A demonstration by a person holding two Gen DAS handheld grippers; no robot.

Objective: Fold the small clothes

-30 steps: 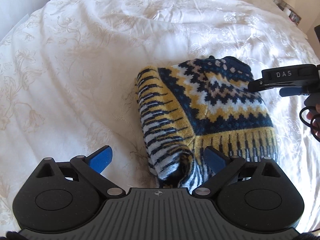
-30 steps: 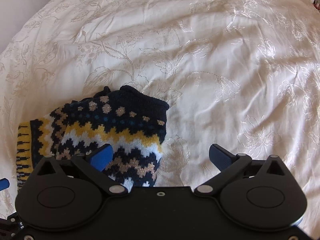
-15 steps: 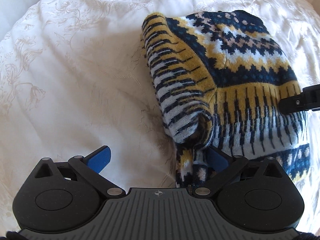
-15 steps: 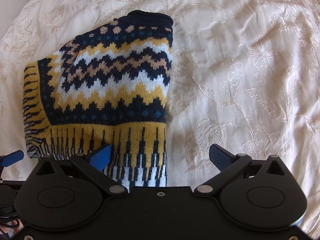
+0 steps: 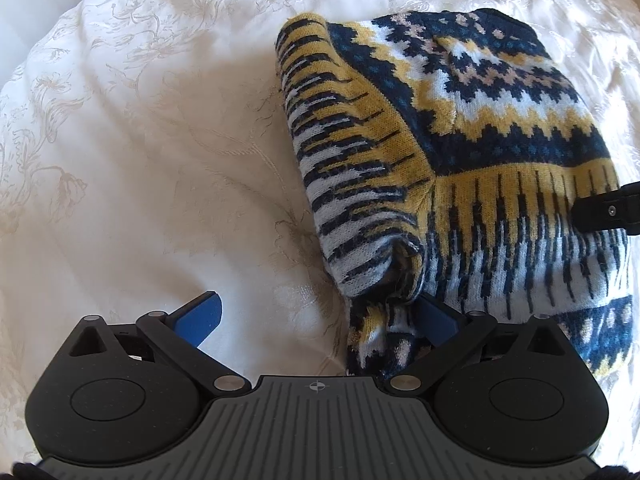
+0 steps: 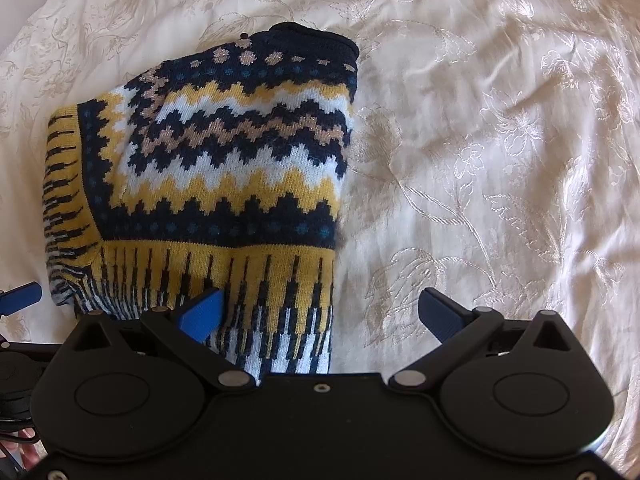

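Note:
A small knitted sweater (image 5: 460, 152) in navy, yellow and white zigzag bands lies folded on the bed; it also shows in the right wrist view (image 6: 224, 184). My left gripper (image 5: 316, 318) is open at the sweater's near left corner, its right finger (image 5: 436, 320) against a bunched fold of knit. My right gripper (image 6: 320, 314) is open over the sweater's near right edge, its left finger (image 6: 202, 314) above the knit, its right finger (image 6: 440, 316) above the bedspread. Neither holds anything.
The cream bedspread (image 5: 140, 160) with an embroidered floral pattern covers the whole bed (image 6: 500, 160). The tip of the right gripper shows at the right edge of the left wrist view (image 5: 608, 210).
Both grippers have moved back toward me, away from the sweater, so more of the garment shows in each view. The sweater lies folded and both grippers stay open.

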